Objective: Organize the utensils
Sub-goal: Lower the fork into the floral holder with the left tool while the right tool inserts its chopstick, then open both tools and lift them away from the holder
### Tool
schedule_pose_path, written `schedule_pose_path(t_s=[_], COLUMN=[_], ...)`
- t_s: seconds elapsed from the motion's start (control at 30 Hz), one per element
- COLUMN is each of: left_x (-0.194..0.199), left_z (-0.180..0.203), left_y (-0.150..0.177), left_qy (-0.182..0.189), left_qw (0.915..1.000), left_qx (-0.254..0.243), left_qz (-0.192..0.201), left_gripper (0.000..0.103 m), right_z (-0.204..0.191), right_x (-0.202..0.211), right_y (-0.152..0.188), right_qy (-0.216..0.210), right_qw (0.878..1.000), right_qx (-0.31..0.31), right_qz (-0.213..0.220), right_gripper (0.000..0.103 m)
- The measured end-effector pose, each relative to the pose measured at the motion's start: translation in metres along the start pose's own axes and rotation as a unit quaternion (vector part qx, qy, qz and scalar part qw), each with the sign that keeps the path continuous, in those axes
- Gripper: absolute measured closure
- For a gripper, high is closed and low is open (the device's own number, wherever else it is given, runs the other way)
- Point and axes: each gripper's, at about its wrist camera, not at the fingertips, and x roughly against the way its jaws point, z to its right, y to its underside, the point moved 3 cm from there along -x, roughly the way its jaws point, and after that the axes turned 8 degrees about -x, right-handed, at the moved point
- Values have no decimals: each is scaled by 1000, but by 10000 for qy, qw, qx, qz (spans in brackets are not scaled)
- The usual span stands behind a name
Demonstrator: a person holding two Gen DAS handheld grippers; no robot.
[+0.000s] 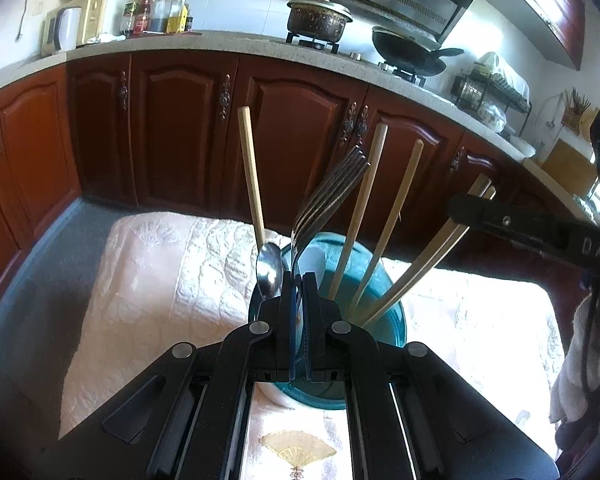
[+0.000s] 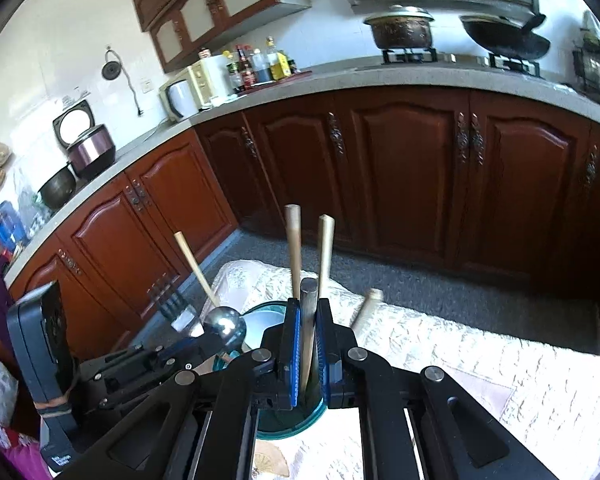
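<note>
Right gripper (image 2: 308, 344) reaches level, clamping chopsticks (image 2: 306, 320) over holder (image 2: 268, 428).

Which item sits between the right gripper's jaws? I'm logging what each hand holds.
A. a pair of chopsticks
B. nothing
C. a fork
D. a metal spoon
A: in the right wrist view the right gripper has its jaws closed on a pair of chopsticks that stand up out of the teal holder; the spoon and the fork are off to the left, by the left gripper.
</note>
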Motion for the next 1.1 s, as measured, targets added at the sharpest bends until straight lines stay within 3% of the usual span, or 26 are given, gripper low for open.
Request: schedule_pose_path(t_s=[0.13,0.33,0.43,0.5,0.73,0.9,1.1], left_x=[-2,-2,2,5,17,33,52], left_z=[-1,0,1,2,6,6,6], left_y=[3,5,4,3,1,0,0], left_qy=[47,72,63,86,66,1,-120], left_qw=[9999,9999,9999,9999,10000,9999,9997], left_qx=[59,51,18,19,-23,2,-57], left_qz=[-74,-144,-93,-75,-6,104,201], left_gripper=[102,100,92,79,69,51,48], right_z=[4,2,3,5,14,16,18], right_x=[5,20,28,29,31,39,62], right_y=[2,8,12,16,25,30,38], right_qy=[-7,-83,-98,-23,103,168,186], right_qw=[10000,9998,9998,9999,9994,9993,9992], right_qx=[-80,-159,-177,-156,-300,-317,-354], right_qz=[-32,22,31,-9,-130,-137,14], right_gripper=[78,77,74,74,73,71,69])
